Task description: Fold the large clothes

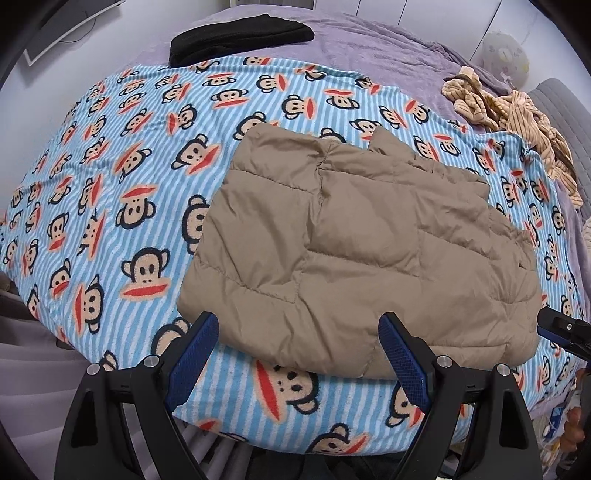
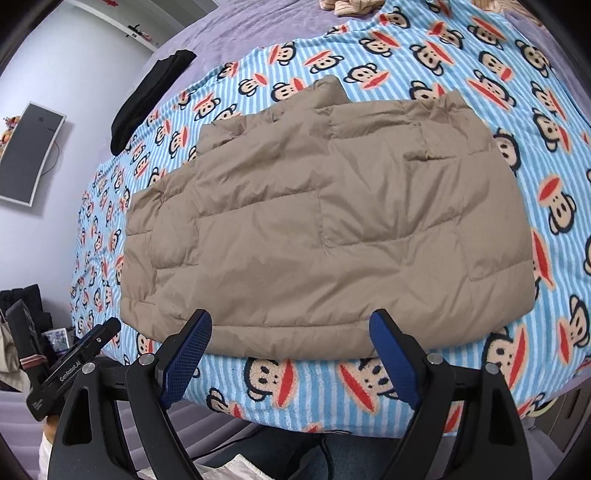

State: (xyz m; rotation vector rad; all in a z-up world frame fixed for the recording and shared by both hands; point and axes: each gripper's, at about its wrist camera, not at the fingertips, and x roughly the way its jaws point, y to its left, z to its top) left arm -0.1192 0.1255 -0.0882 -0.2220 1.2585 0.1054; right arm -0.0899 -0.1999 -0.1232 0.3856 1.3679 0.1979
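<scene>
A tan quilted puffer jacket (image 1: 354, 243) lies folded into a flat rectangle on a blue striped monkey-print blanket (image 1: 110, 177). It also shows in the right wrist view (image 2: 325, 229). My left gripper (image 1: 299, 332) is open and empty, its blue pads above the jacket's near edge. My right gripper (image 2: 291, 328) is open and empty, also at the jacket's near edge. The right gripper's tip shows at the far right of the left wrist view (image 1: 561, 325). The left gripper shows at the lower left of the right wrist view (image 2: 81, 354).
A folded black garment (image 1: 240, 35) lies at the far side on the purple bedsheet (image 1: 369, 40). A crumpled beige striped garment (image 1: 517, 122) lies at the far right. A round white pillow (image 1: 504, 55) sits behind it. A wall-mounted screen (image 2: 29, 155) is on the left.
</scene>
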